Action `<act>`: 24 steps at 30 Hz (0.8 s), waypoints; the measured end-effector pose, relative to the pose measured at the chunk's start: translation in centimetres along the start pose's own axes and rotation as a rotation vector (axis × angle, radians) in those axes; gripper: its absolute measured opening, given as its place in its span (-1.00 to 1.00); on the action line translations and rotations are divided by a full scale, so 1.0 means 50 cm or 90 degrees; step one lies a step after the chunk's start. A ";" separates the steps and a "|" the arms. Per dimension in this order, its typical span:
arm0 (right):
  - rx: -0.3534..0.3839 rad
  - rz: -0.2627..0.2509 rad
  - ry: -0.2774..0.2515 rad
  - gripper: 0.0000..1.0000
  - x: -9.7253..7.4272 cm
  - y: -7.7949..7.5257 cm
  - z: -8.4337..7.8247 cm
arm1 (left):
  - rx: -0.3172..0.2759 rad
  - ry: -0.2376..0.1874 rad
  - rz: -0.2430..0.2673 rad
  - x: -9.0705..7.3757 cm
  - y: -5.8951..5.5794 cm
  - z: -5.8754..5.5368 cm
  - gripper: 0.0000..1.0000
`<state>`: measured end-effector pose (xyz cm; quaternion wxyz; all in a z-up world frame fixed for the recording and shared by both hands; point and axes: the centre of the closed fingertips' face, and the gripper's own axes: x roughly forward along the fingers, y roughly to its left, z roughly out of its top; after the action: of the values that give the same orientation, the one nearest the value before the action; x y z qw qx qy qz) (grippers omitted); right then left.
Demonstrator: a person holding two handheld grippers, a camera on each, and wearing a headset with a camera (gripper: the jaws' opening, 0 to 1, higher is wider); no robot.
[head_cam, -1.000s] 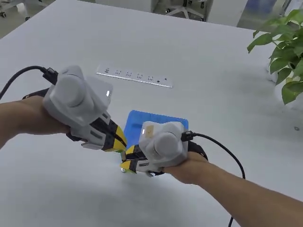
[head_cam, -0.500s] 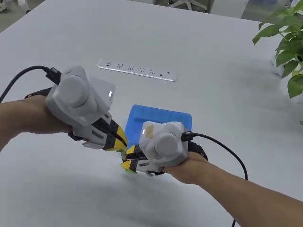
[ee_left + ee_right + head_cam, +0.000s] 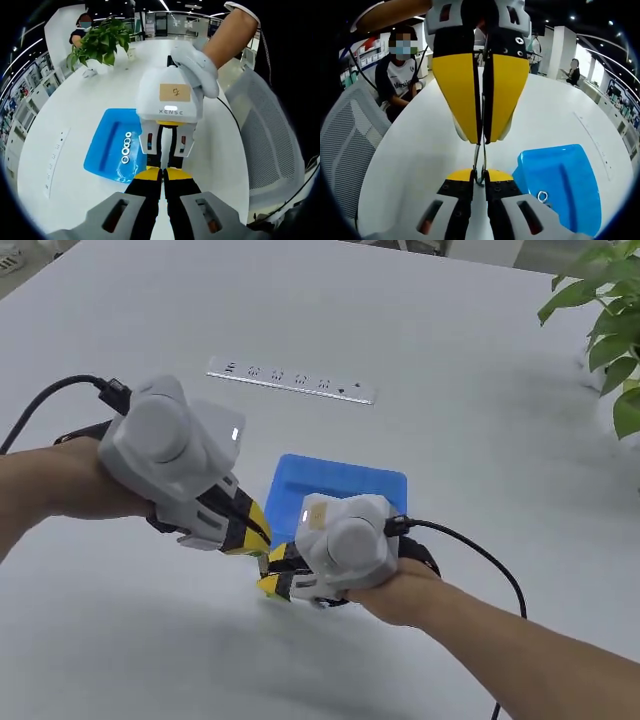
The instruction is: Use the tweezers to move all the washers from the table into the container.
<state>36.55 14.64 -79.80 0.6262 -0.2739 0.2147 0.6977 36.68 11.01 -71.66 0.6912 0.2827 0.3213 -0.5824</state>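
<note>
- Here, in the head view, two hands hold the grippers tip to tip at the centre of the frame. They sit over a plain white tabletop (image 3: 480, 420), at the lower edge of a shallow blue plastic tray (image 3: 350, 485).
- In the right gripper view, the right gripper (image 3: 479, 176) rises from the bottom centre. Its yellow-tipped jaws are pressed almost together on thin metal tweezers (image 3: 480, 162).
- The left gripper (image 3: 481, 141) comes down from the top centre of that view. Its broad yellow jaws are also closed to a sliver, with the tweezers emerging from between them, so it appears to pinch the other end.
- Both claws probably share the tool so it can be passed across or re-seated for a straighter, firmer hold before picking.
- In the left gripper view, a short row of small silver metal washers (image 3: 126, 147) lies inside the tray, left of centre. These count as already delivered.
- I cannot tell whether any washer waits on the table, because the grippers cover the spot beneath them.
- A long white power strip (image 3: 290, 381) lies above the tray, and green plant leaves (image 3: 605, 320) show at the upper right edge. Both are well apart from the work.
</note>
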 end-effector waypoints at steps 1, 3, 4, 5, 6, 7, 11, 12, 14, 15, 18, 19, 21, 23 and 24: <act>-0.002 -0.001 0.001 -0.79 0.000 0.000 0.000 | 0.000 0.000 -0.001 0.000 -0.001 0.000 -0.88; -0.001 0.000 0.003 -0.80 -0.001 0.001 0.000 | 0.000 0.001 0.000 0.001 -0.001 0.000 -0.88; -0.001 0.000 0.004 -0.80 0.000 0.000 0.000 | 0.000 0.001 -0.001 0.001 -0.001 0.000 -0.88; -0.001 0.000 0.005 -0.81 0.000 0.000 -0.001 | -0.001 0.001 -0.001 0.001 -0.002 0.000 -0.88; -0.002 0.000 0.006 -0.81 0.000 0.000 -0.001 | 0.000 0.002 0.000 0.001 -0.002 0.000 -0.88; -0.001 0.000 0.007 -0.81 -0.001 0.002 0.000 | 0.000 0.002 -0.001 0.001 -0.003 0.000 -0.88; -0.005 0.001 0.014 -0.81 0.000 0.002 0.000 | 0.003 0.004 0.000 0.000 -0.004 0.000 -0.88; -0.006 0.000 0.014 -0.81 0.000 0.002 0.001 | 0.003 0.004 0.000 0.000 -0.004 0.001 -0.88; -0.002 -0.001 0.011 -0.81 0.000 0.003 0.003 | 0.003 0.002 0.001 -0.002 -0.003 0.003 -0.88; -0.002 -0.002 0.009 -0.81 -0.001 0.002 0.006 | 0.003 0.001 0.001 -0.003 -0.004 0.004 -0.88; -0.004 -0.004 0.007 -0.81 -0.003 0.000 0.011 | 0.004 -0.002 0.003 -0.007 -0.003 0.008 -0.88; -0.003 -0.005 0.006 -0.81 -0.004 -0.001 0.013 | 0.004 -0.002 0.004 -0.009 -0.002 0.010 -0.88; -0.006 -0.006 0.005 -0.81 -0.007 -0.002 0.017 | 0.005 -0.003 0.007 -0.014 -0.002 0.013 -0.88; -0.007 -0.009 0.004 -0.81 -0.011 -0.004 0.022 | 0.006 -0.004 0.010 -0.019 -0.002 0.018 -0.88; -0.009 -0.011 0.003 -0.81 -0.014 -0.004 0.026 | 0.008 -0.004 0.012 -0.023 -0.002 0.020 -0.88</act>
<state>36.64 15.00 -78.35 0.6297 -0.2816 0.2092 0.6931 36.56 10.91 -70.15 0.6961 0.2879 0.3127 -0.5786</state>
